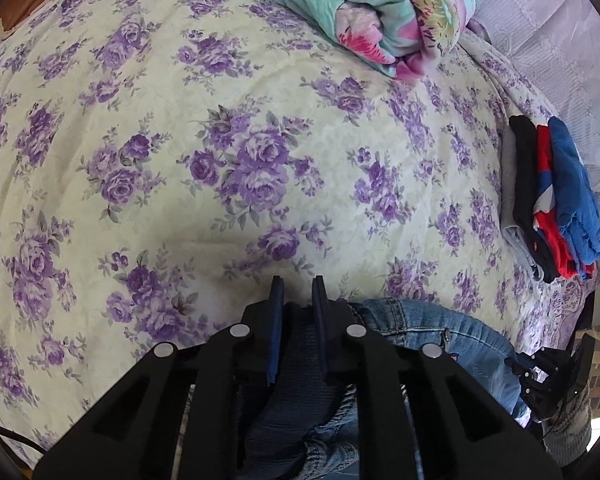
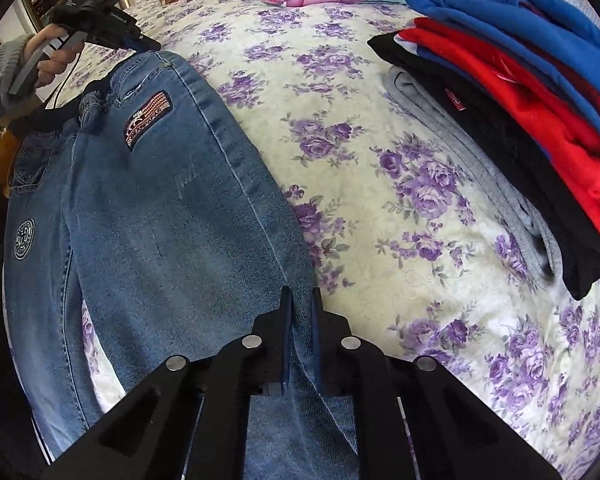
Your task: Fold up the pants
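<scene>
- The scene is a bed covered with a cream bedsheet printed with purple roses (image 1: 228, 128); most of its middle part lies bare.
- At the far side lies a rolled quilt with pink and turquoise flowers (image 1: 384, 8), and at the right edge stands a stack of folded clothes in blue, red, black and grey (image 2: 512, 92).
- The blue denim pants with an embroidered flag patch (image 2: 160, 208) are at the near edge of the bed, partly on the sheet, and the lower legs seem to hang over the edge.
- The left tool (image 1: 296, 304) is closed on the dark elastic waistband of the pants; the right tool (image 2: 300, 312) is closed on the side seam further down the leg.
- In my judgement the folding is only at its start: the pants look already doubled leg on leg, but no fold across the length is visible yet.
- What remains, I think, is to spread the pants on the bed and fold them across, then maybe put them on the stack.
- There is open room toward the middle of the bed; the stack on the right is near, so a wide swing there could push it.
</scene>
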Action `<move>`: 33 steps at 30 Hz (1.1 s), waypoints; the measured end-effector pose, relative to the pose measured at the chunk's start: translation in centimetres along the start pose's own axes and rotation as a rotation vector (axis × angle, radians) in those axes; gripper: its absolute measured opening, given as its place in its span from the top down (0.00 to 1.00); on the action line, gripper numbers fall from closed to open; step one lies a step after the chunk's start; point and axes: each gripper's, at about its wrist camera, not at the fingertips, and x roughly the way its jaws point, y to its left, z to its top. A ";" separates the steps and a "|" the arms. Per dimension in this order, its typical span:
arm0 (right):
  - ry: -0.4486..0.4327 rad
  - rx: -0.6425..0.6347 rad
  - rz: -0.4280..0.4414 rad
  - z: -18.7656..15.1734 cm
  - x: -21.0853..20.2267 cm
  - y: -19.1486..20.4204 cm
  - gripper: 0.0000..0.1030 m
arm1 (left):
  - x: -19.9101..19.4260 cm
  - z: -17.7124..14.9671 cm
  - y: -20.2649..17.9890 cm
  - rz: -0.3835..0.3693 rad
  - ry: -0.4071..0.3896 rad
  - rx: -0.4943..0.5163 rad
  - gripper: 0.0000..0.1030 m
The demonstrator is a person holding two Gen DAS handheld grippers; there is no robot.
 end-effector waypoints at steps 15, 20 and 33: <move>-0.058 -0.036 -0.048 -0.3 -4.1 3.2 0.93 | -2.6 -0.8 -0.1 -0.065 -0.055 -0.008 0.89; -0.107 -0.023 -0.092 -1.9 -7.1 6.9 0.93 | -4.9 -2.1 -0.1 -0.132 -0.080 0.021 0.89; -0.078 0.065 -0.193 -9.8 -11.3 20.5 0.93 | -11.2 -10.7 2.9 -0.286 -0.014 0.157 0.95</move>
